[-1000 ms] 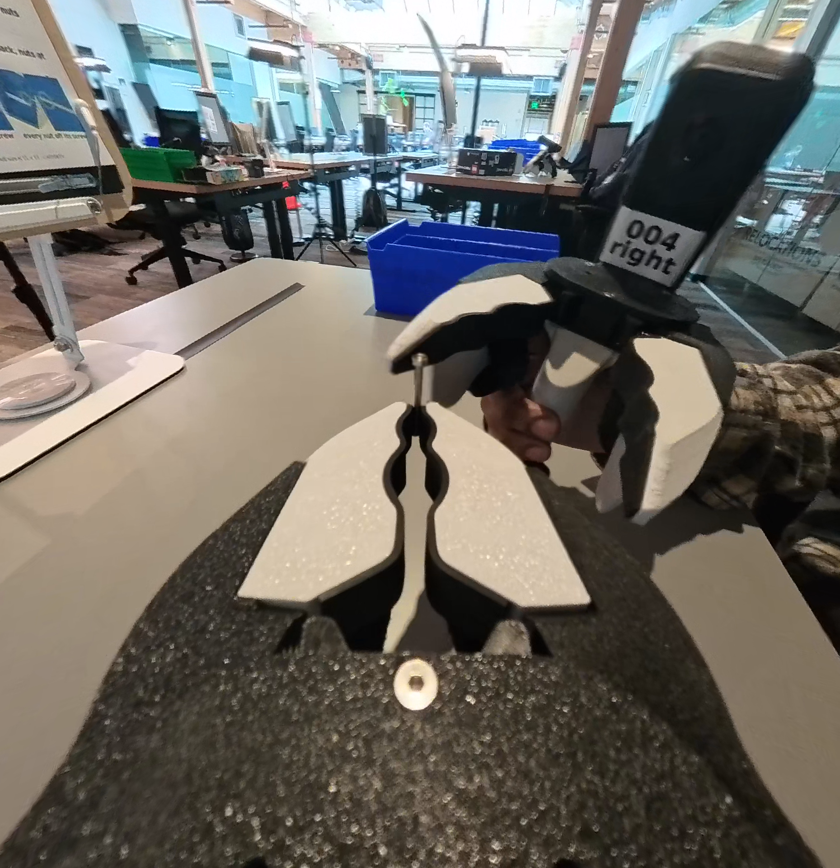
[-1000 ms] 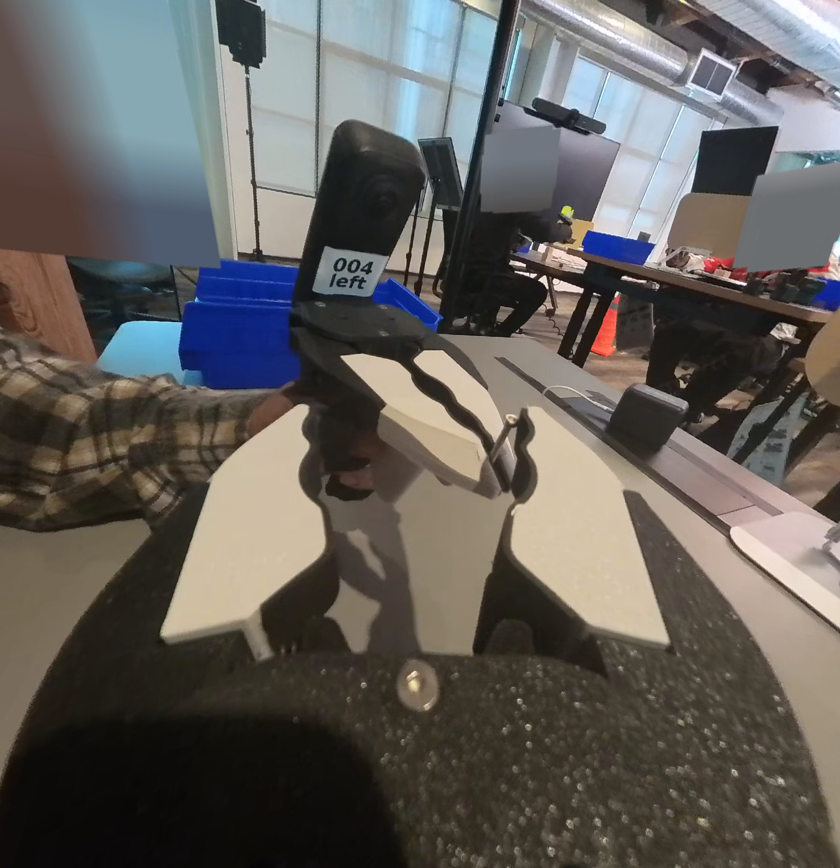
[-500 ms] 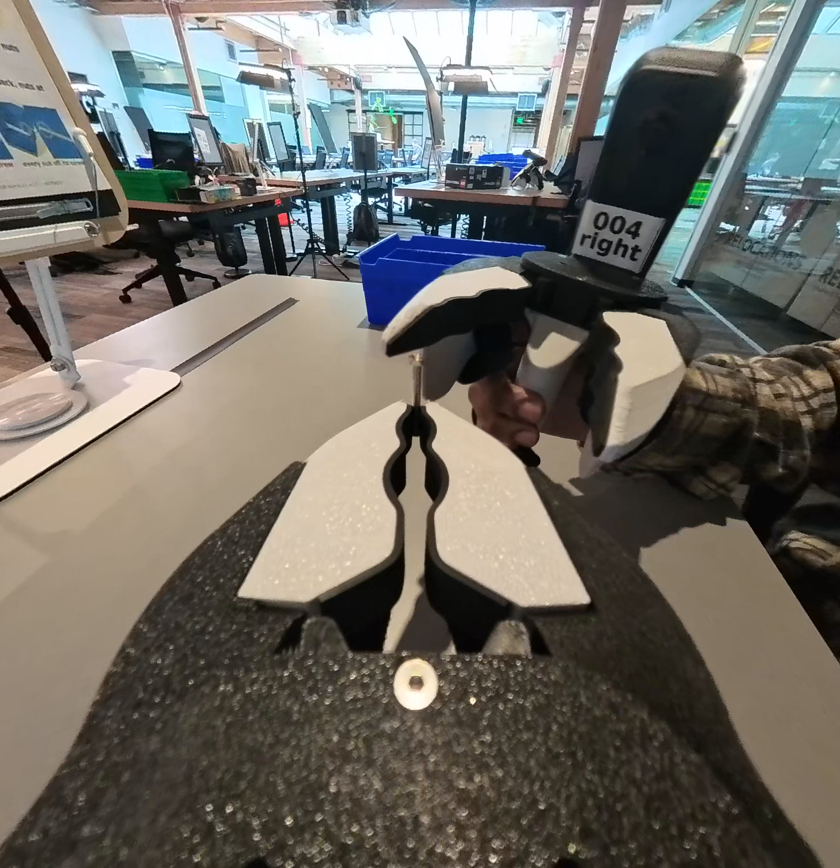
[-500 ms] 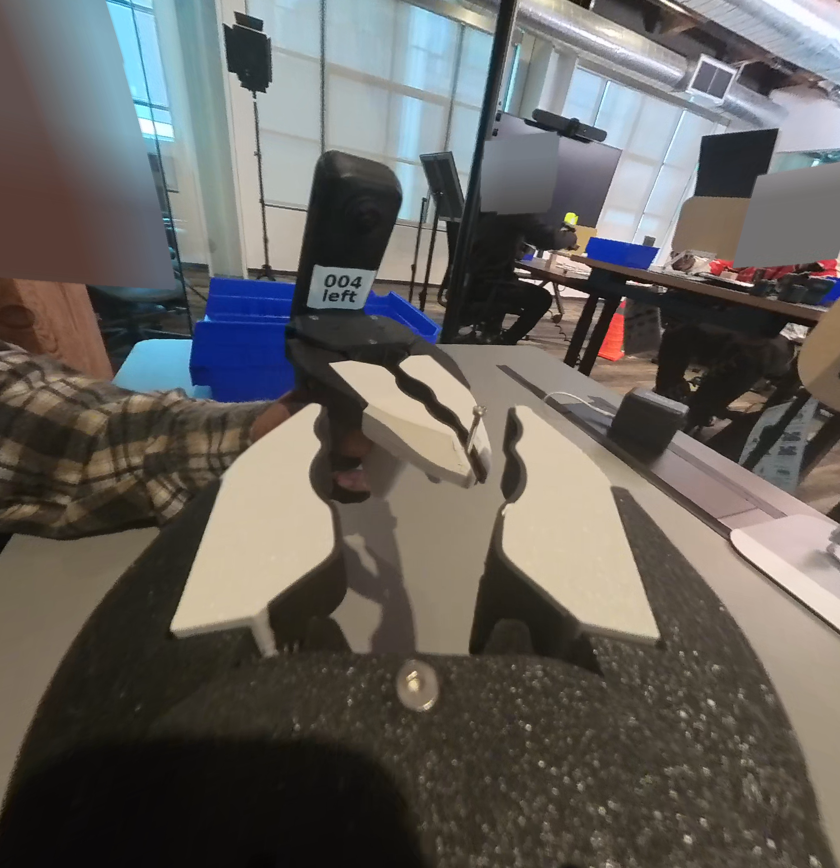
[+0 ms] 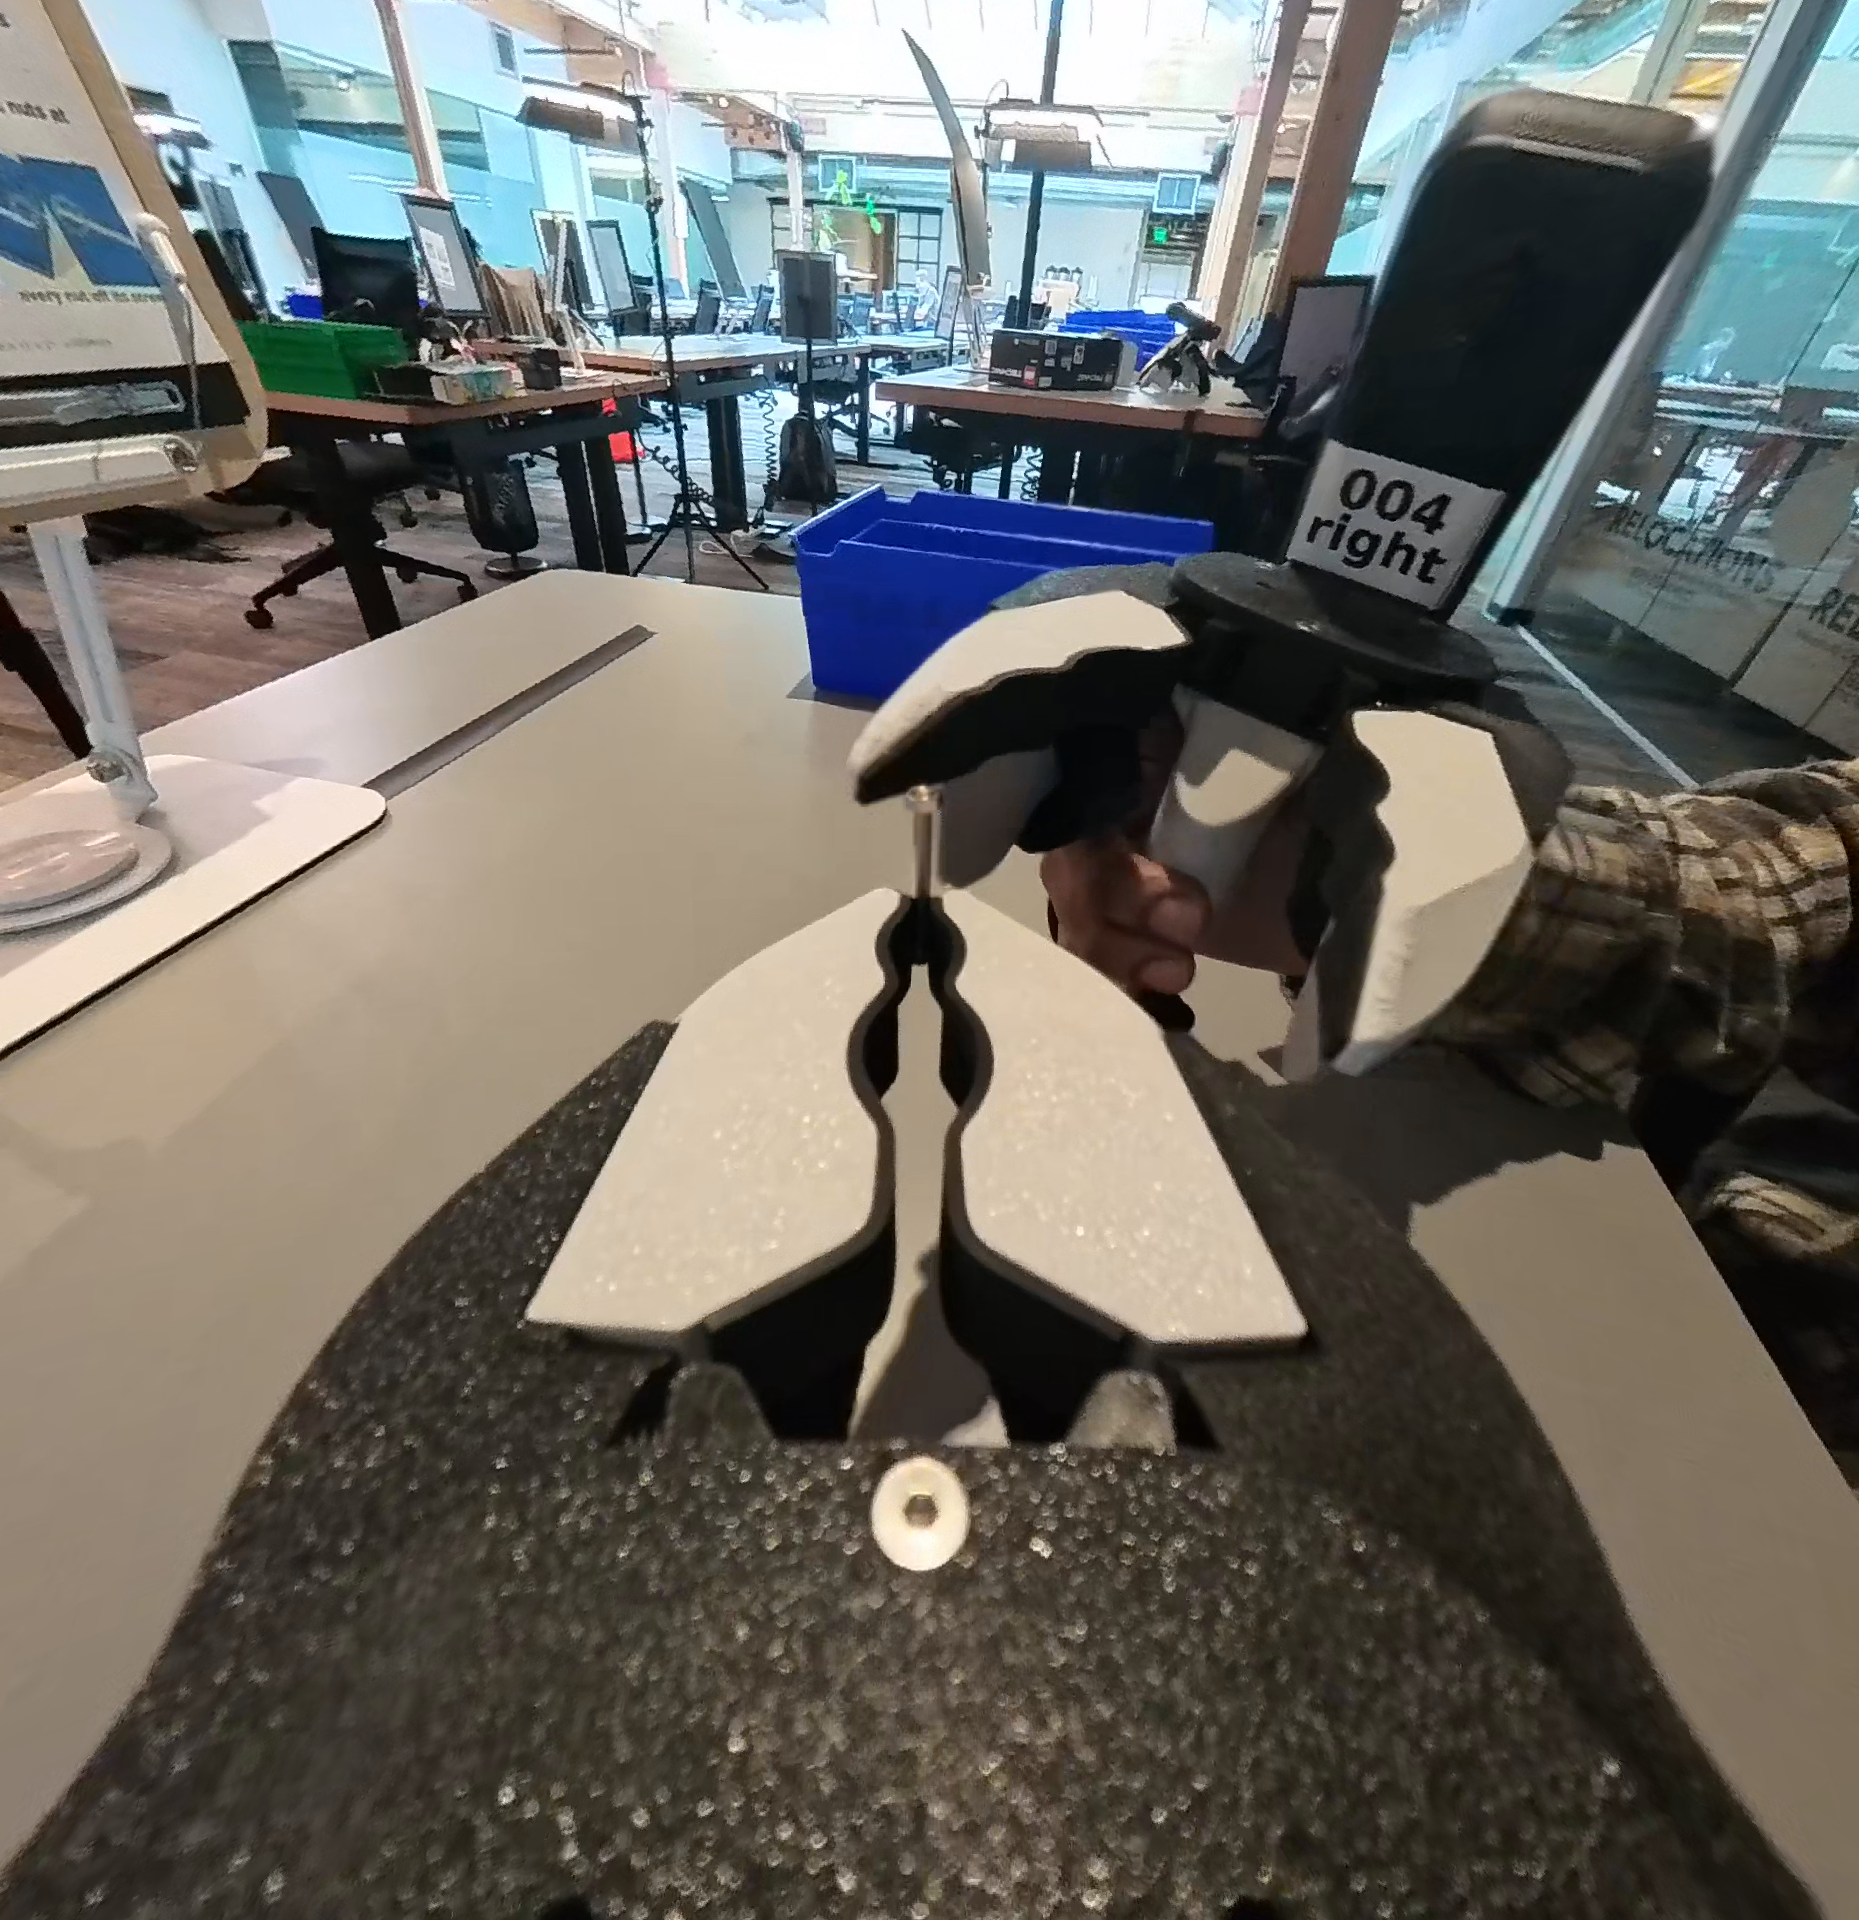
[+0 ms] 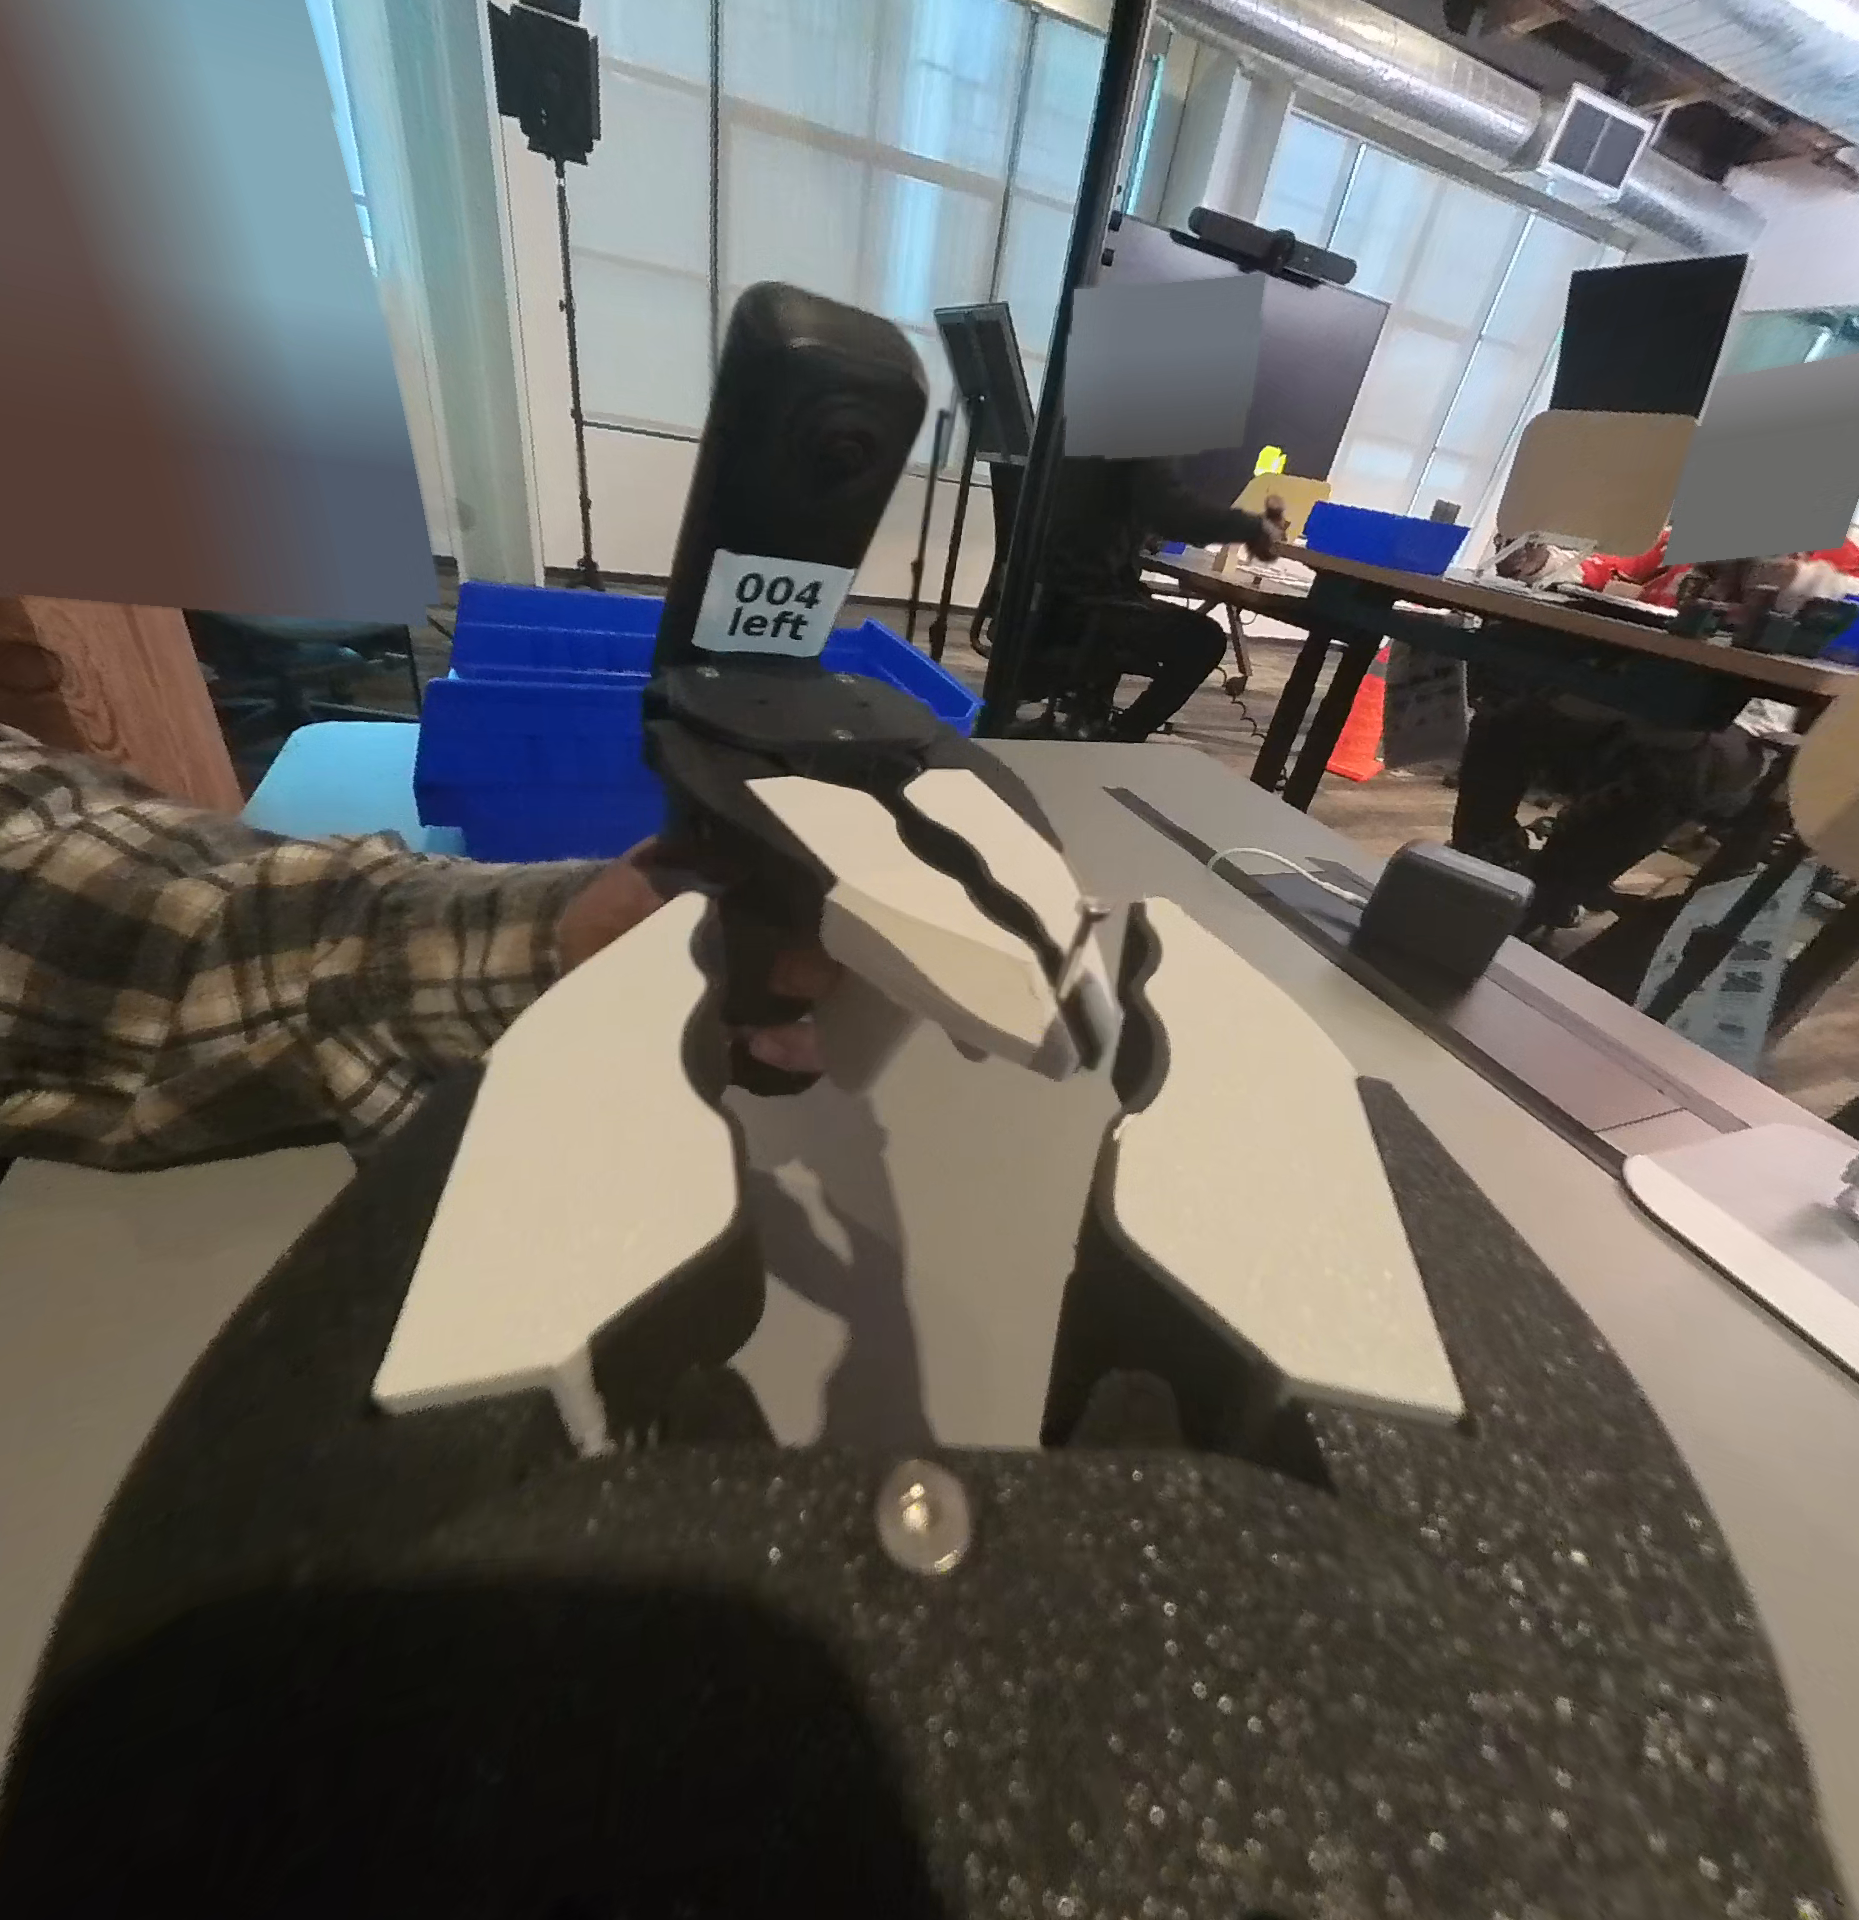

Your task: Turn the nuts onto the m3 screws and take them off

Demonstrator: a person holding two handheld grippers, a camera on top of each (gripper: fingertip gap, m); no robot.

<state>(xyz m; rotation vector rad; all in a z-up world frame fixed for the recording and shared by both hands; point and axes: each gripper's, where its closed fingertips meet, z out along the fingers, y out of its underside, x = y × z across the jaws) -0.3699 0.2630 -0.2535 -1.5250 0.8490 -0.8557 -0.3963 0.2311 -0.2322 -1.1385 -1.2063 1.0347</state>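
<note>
I'm looking along the L gripper (image 5: pixel 920 914) first: its fingers are pressing together on the m3 screw (image 5: pixel 921 854), which is standing upright out of the tips, head on top. Far L on the grey table (image 5: pixel 468 935) a white stand base (image 5: pixel 208 831) is sitting near the edge, w/ a blue bin (image 5: pixel 966 582) at the back. To the R of the screw, the R gripper (image 5: pixel 1164 831) is hanging w/ its fingers spread wide; one finger (image 5: pixel 1008 686) is sitting just over the screw head, touching or nearly, can't tell which. A hand in a plaid sleeve (image 5: pixel 1683 935) is holding it.

In the R wrist view, I'm seeing the screw (image 6: pixel 1079 951) just beside the right-hand finger (image 6: pixel 1247 1143), w/ the opposite finger (image 6: pixel 592 1143) well apart from it. A nut: can't make one out in either view. Further R, a dark grey box (image 6: pixel 1439 914) w/ a white cable is lying on the table.
</note>
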